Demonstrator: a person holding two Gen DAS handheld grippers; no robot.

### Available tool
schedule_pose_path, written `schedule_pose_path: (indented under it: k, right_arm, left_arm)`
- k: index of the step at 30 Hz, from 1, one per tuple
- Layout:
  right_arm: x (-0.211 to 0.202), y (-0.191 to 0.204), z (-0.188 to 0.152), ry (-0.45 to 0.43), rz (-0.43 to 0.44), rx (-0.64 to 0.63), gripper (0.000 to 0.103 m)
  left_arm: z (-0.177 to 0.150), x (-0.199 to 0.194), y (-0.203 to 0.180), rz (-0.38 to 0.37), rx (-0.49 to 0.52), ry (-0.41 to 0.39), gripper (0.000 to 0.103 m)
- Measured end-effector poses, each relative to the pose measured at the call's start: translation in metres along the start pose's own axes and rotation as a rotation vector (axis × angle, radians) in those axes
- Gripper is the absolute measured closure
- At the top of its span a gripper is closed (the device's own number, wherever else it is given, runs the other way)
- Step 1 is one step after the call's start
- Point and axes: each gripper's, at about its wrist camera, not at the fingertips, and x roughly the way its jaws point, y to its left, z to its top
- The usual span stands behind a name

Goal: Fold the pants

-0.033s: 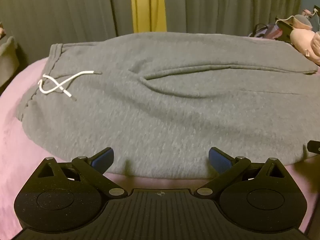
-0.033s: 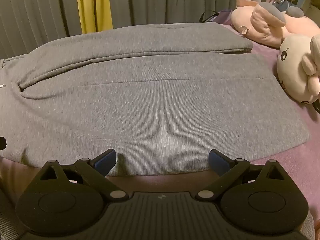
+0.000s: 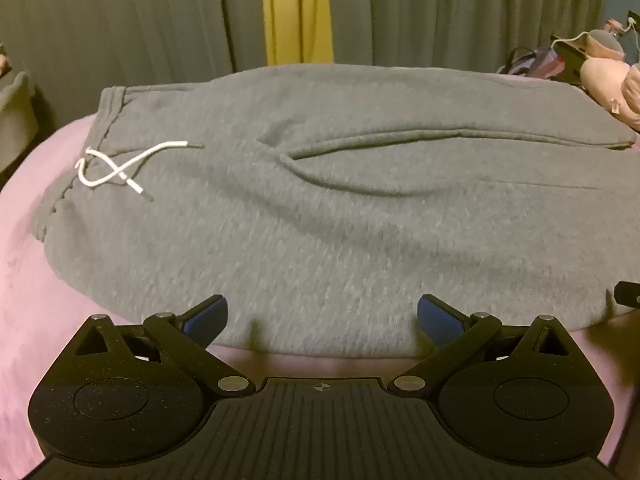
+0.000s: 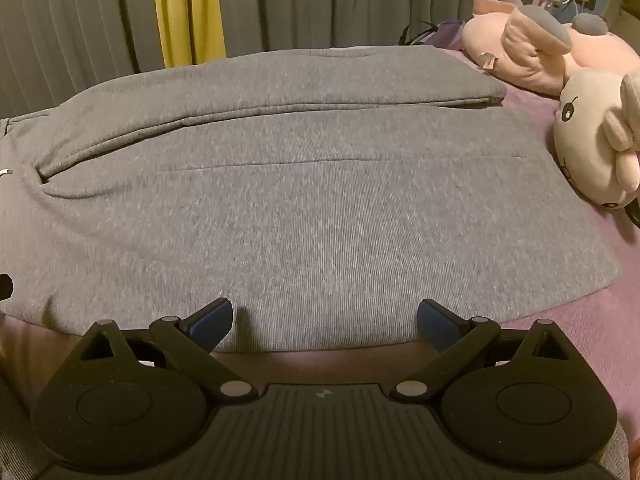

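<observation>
Grey sweatpants [image 3: 320, 216] lie flat on a pink bed, waistband to the left with a white drawstring [image 3: 120, 164], legs running right. My left gripper [image 3: 322, 320] is open and empty at the pants' near edge, by the waist and hip part. My right gripper [image 4: 324, 320] is open and empty at the near edge of the near leg [image 4: 320, 220]. The far leg [image 4: 280, 84] lies beside the near one. The right gripper's tip shows at the right edge of the left wrist view [image 3: 628, 294].
Pink and white plush toys [image 4: 592, 140] sit at the leg ends on the right. Grey curtains with a yellow strip [image 3: 298, 12] hang behind the bed. The pink bedsheet [image 3: 28, 280] shows left of the waistband and along the near edge.
</observation>
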Motion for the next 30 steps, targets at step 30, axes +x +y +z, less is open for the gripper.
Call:
schedule_pose_path:
  k: [30]
  right_arm:
    - [0.000, 0.003, 0.000, -0.006, -0.010, -0.012, 0.004]
  left_arm:
    - [-0.005, 0.006, 0.002, -0.009, -0.044, 0.023, 0.000]
